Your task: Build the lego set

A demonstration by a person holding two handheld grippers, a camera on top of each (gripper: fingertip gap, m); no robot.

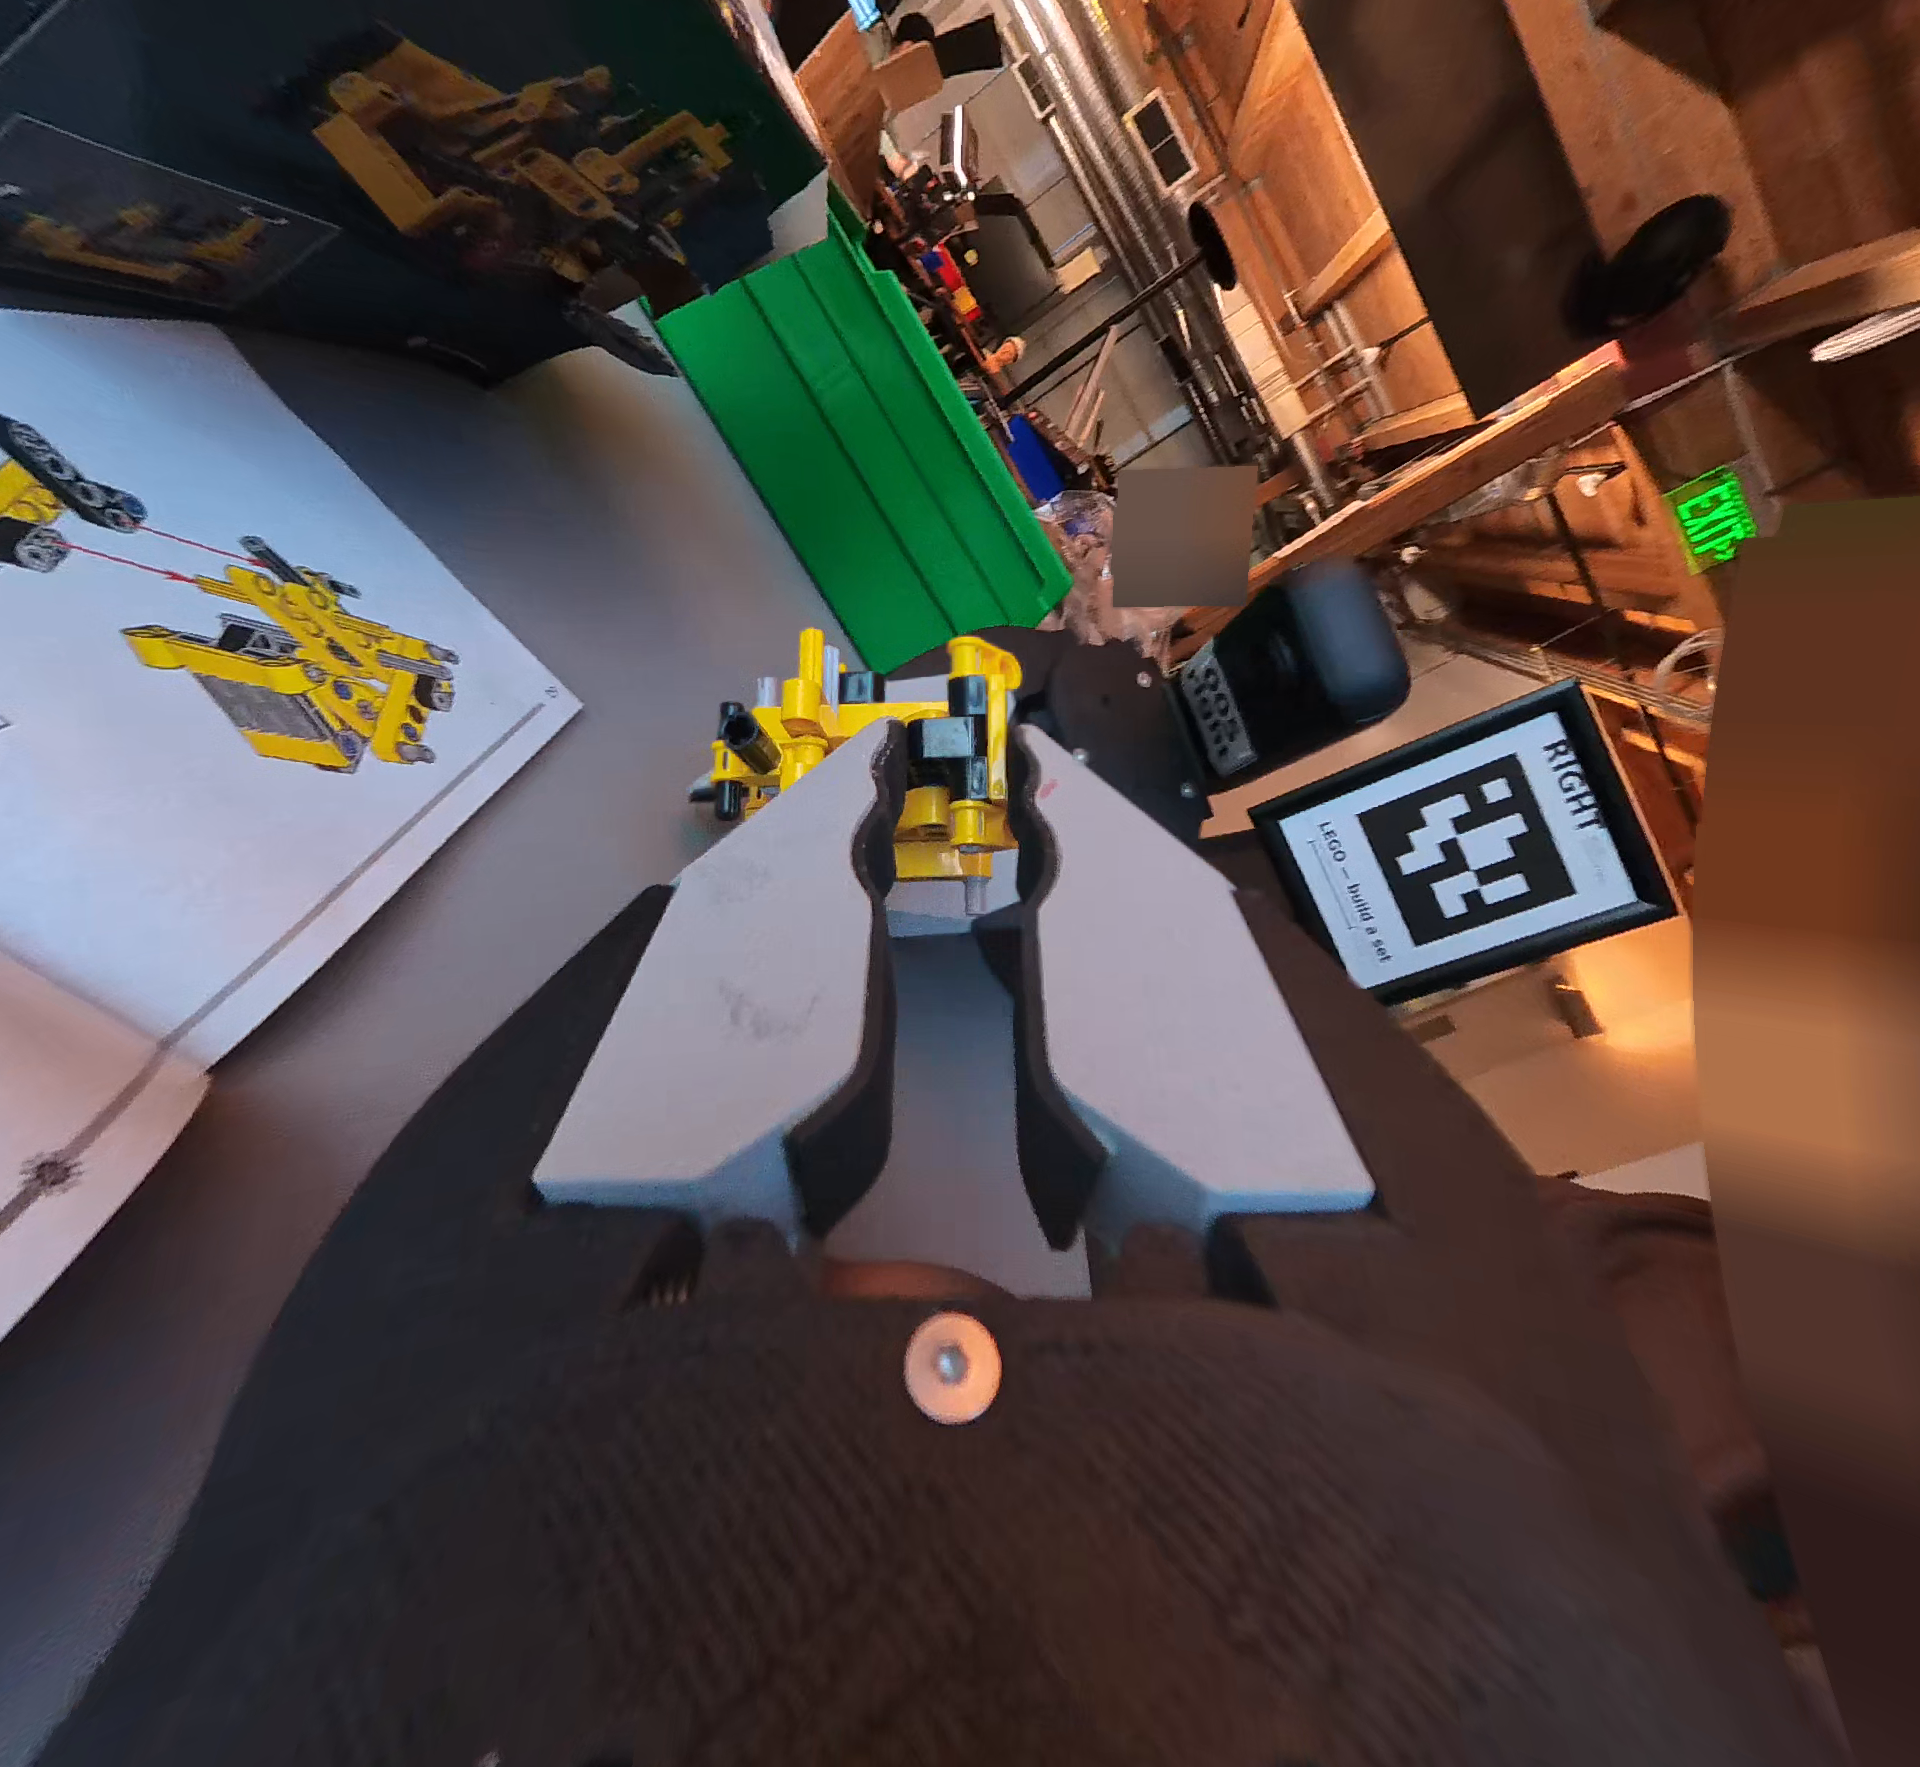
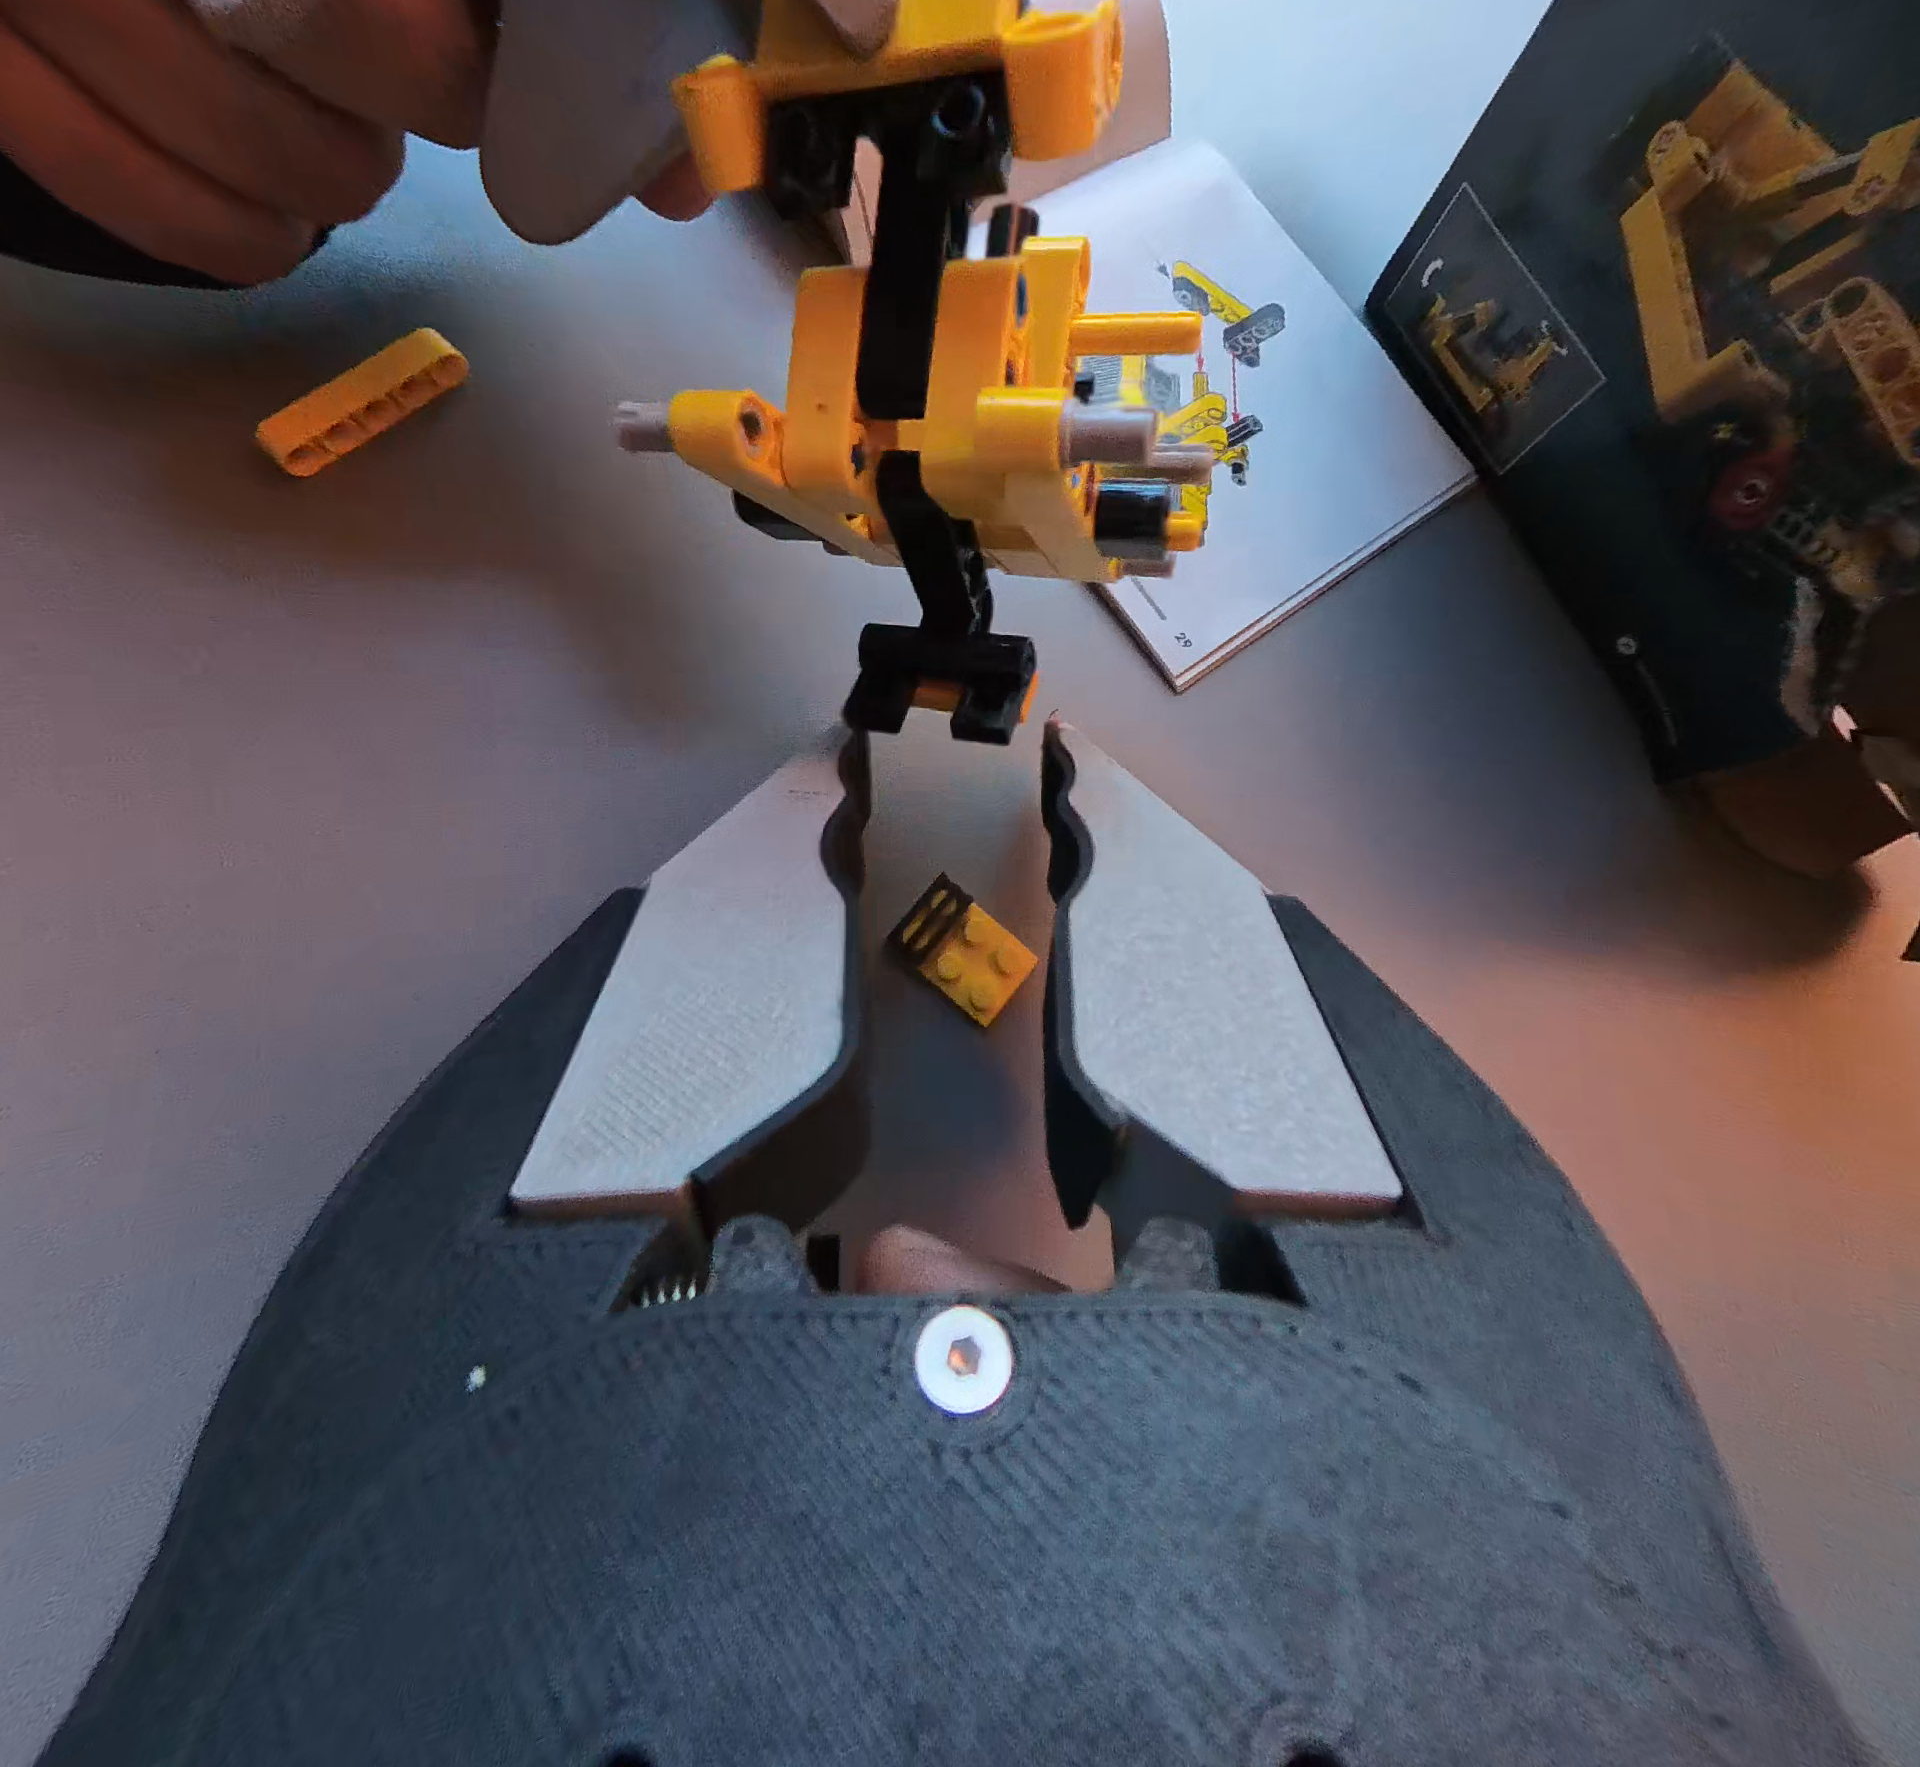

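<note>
Holding the yellow-and-black assembly (image 2: 935, 346) off the surface (image 2: 312, 782), the left gripper (image 1: 951, 782) has its fingers closed on the model's upper yellow beam. The right gripper (image 2: 951, 741) stands open and empty just below the dangling black link (image 2: 940, 678). The model is probably light and rigid, but its pinned joints may pop apart; grip solid beams, not protruding axles. Loose yellow beam (image 2: 364, 403) lies at 10 o'clock, yellow plate (image 2: 961, 959) between the fingers, booklet (image 2: 1299, 470) and box (image 2: 1714, 315) at 2 o'clock.
</note>
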